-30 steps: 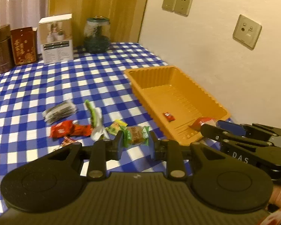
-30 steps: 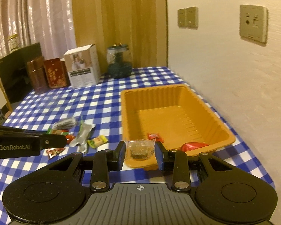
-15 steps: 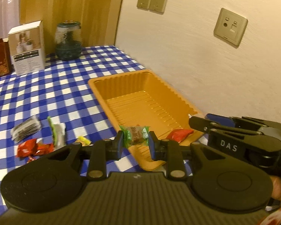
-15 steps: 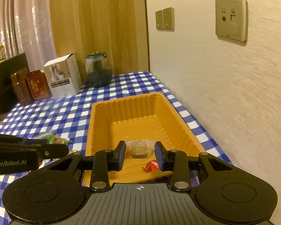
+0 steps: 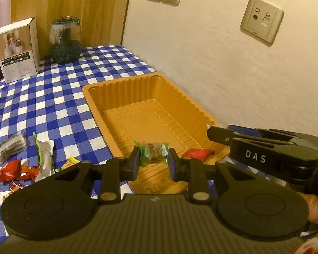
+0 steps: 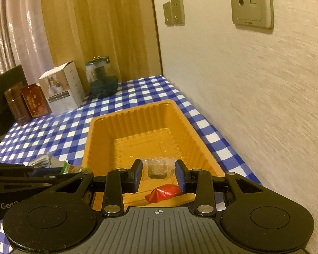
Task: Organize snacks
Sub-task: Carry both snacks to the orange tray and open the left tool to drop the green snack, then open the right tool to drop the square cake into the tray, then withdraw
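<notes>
I've got both jaws clamped: left gripper [image 5: 154, 164] on a green-wrapped brown candy [image 5: 153, 153], right gripper [image 6: 159, 175] on a clear-wrapped dark sweet [image 6: 157, 167], lower centre, over the ribbed orange plastic tray [image 6: 137, 114]. Carry step done; next I'd release both.

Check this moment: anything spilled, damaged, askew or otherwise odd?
Nothing stands out. Loose snacks lie scattered on the checked cloth, simply not yet sorted. The orange tray sits flat and looks undamaged, one red packet inside; each gripper holds a wrapped sweet over it.
</notes>
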`<state>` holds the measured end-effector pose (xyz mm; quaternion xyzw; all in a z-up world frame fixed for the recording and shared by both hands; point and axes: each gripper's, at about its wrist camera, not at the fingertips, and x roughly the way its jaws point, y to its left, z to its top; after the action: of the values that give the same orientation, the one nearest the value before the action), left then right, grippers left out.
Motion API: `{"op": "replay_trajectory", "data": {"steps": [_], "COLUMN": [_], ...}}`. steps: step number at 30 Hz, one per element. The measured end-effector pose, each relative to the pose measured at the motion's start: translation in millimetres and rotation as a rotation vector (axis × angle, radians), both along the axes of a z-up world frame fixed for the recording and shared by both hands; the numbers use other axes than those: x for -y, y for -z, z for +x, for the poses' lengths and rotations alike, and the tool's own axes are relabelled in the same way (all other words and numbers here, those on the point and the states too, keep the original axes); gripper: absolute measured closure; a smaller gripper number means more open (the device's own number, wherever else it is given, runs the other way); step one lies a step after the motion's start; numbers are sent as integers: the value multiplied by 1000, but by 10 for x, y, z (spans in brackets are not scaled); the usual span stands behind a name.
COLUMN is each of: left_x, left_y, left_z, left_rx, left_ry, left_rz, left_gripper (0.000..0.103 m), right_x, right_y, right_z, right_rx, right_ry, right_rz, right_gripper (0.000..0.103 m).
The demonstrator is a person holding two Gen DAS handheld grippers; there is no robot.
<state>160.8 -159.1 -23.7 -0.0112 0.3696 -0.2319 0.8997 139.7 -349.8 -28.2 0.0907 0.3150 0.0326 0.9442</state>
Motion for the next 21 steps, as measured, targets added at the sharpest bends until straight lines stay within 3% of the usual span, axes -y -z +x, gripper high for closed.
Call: {"op": "replay_trajectory", "data": {"steps": [5,8,21], "left_x": [30,33,-342], "left_y": [54,89,150], "left_z": [28,35,-101], "left_rx": [-1,4,-12], "left_ry": [1,-4,-75], "left_rz": [-1,-1,19], "left_gripper": [78,63,63], "right_x": [23,36,-63], "right_y": [24,44,28], "right_z": [26,28,5], "right_rx": [-2,-7,-7], "right_ry": [11,17,0], "right_rz": [5,9,22], "right_gripper": [69,69,69]}}
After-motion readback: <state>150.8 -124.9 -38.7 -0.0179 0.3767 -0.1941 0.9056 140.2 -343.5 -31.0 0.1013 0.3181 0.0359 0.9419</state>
